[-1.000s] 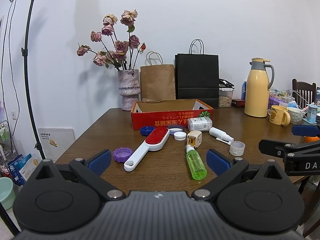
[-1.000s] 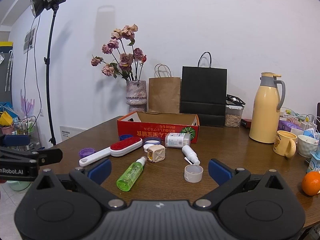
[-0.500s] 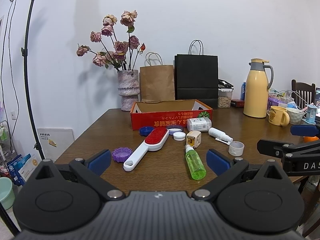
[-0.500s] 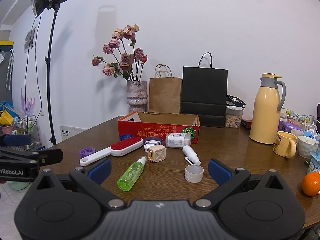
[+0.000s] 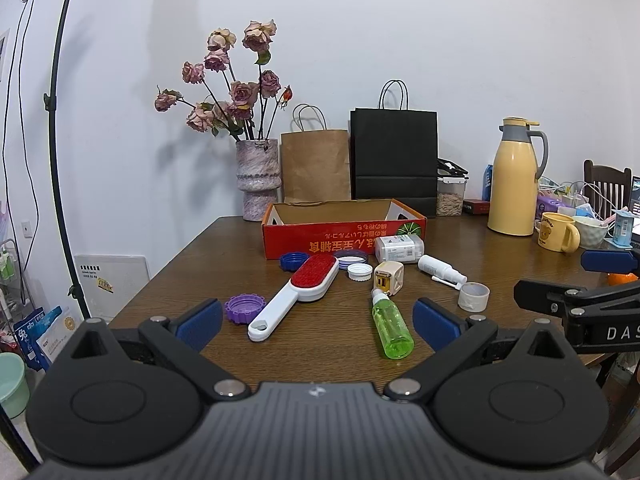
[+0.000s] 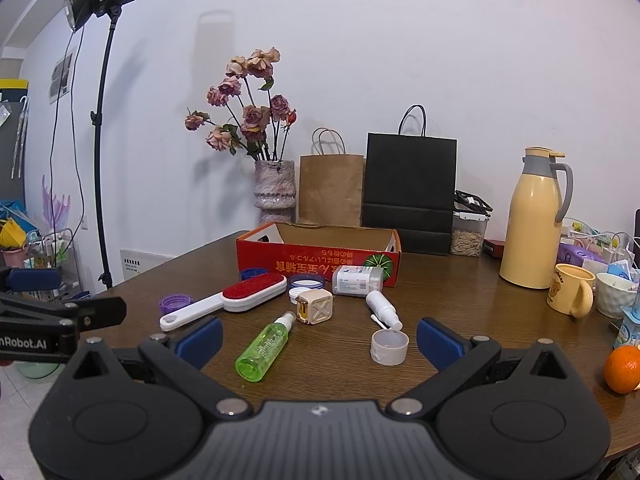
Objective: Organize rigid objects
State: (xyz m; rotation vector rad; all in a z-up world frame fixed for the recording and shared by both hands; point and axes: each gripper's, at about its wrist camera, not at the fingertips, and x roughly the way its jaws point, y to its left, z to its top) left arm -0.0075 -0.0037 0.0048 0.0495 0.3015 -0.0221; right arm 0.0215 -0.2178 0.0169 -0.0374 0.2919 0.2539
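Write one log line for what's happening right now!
phase: approach | left tool: open, empty | right tool: open, empty | items: green bottle, lint brush on table | red box: open

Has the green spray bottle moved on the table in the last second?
No. The green spray bottle lies in the same spot, its nozzle by the cream cube charger.

both views have crept slightly closer to the red box (image 5: 344,236); objects unmoved.
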